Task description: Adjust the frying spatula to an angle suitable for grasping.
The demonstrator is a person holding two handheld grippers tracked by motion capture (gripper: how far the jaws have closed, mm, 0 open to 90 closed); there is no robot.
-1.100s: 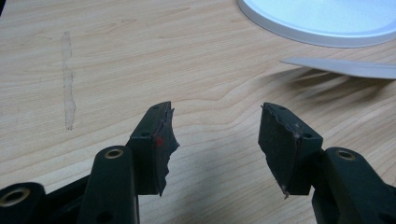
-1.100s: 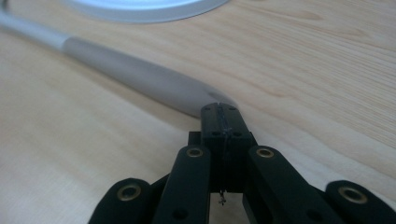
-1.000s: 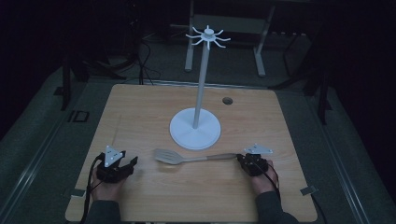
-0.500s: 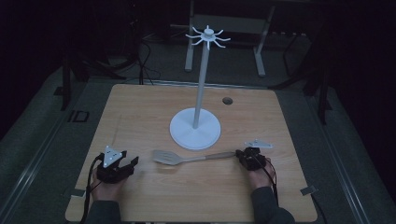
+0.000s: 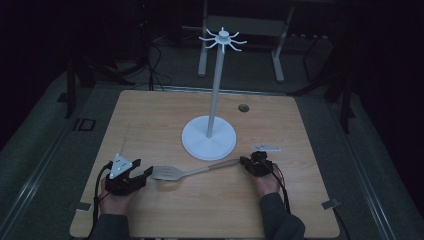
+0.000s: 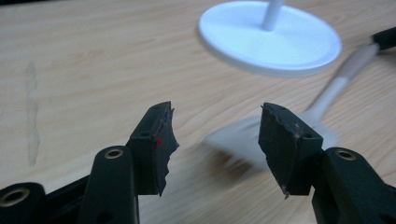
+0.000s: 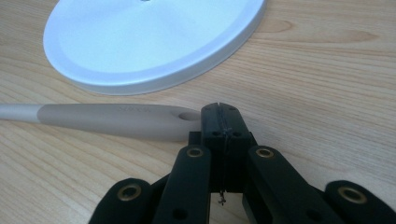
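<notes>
- The spatula (image 5: 192,172) lies flat on the wooden table (image 5: 150,115), lower centre of the high view, below the white stand (image 5: 209,142).
- The left gripper (image 6: 215,140) gapes wide, empty, near the blade.
- The right gripper (image 7: 219,112) is fully closed, its tips touching the handle end.

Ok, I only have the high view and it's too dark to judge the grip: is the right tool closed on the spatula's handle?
Observer: No. In the right gripper view the right tool is shut with nothing between its jaws. Its tips sit against the end of the spatula handle, beside the hanging hole.
Operator: And the left tool?
Observer: In the left gripper view the left tool is open and empty. The spatula blade lies blurred on the table, just beyond its tips.
</notes>
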